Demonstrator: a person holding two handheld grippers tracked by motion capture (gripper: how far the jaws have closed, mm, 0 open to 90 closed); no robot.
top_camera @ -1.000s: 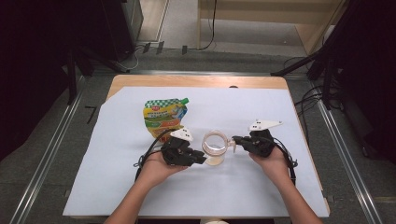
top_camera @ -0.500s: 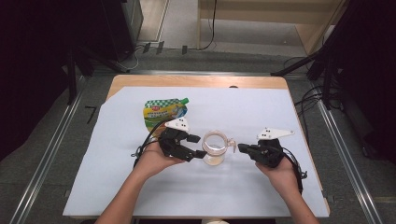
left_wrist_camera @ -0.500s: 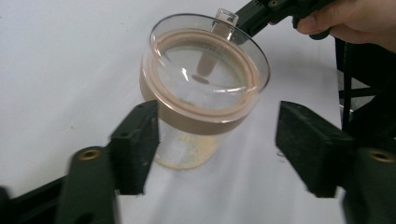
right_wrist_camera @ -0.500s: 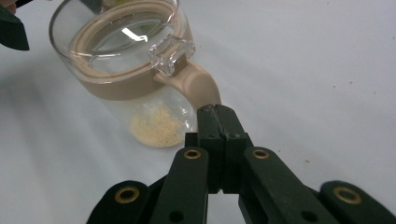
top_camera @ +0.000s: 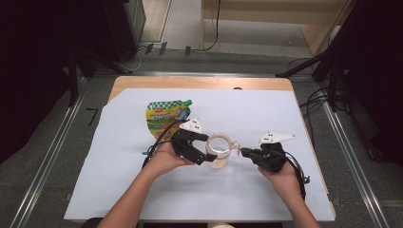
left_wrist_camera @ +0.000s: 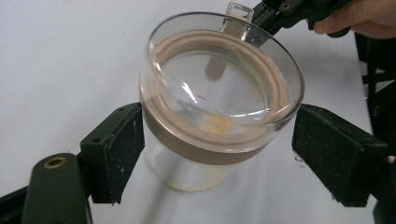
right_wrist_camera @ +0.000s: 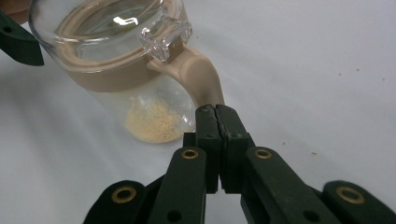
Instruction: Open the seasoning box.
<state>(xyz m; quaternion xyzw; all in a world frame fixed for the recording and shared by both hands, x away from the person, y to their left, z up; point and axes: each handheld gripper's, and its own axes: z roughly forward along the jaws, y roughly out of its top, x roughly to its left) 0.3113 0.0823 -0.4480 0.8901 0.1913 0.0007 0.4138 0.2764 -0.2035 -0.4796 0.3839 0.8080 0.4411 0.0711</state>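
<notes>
Table [top_camera: 142, 85] of pale wood carries a white sheet [top_camera: 266, 118] that covers nearly all of it, leaving a bare wooden strip along the far edge. The sheet's far half and right side lie open, as does a broad band along its near edge on either side of the person's forearms.

A green and yellow snack pouch [top_camera: 166, 116] lies flat on the sheet's left part, just beyond the left gripper [top_camera: 202, 149] and close to it.

At the sheet's centre stands a glass jar [top_camera: 219, 151] with a tan collar and a clear glass lid; in the right gripper view a little pile of yellowish grains [right_wrist_camera: 156, 122] sits at its bottom. The left gripper's jaws stand spread on either side of the jar's collar in the left gripper view; the left pad [left_wrist_camera: 122, 149] is just beside the collar, the right pad [left_wrist_camera: 334, 156] stands apart from the lid's rim, and neither is seen pressing the glass.

The right gripper [top_camera: 244, 152] comes in from the jar's right. In its own view its jaws are pressed together, their tips at the lower end of the tan handle [right_wrist_camera: 201, 77] that curves down from the collar below a clear lid tab [right_wrist_camera: 166, 35]; whether they pinch the handle cannot be told.
</notes>
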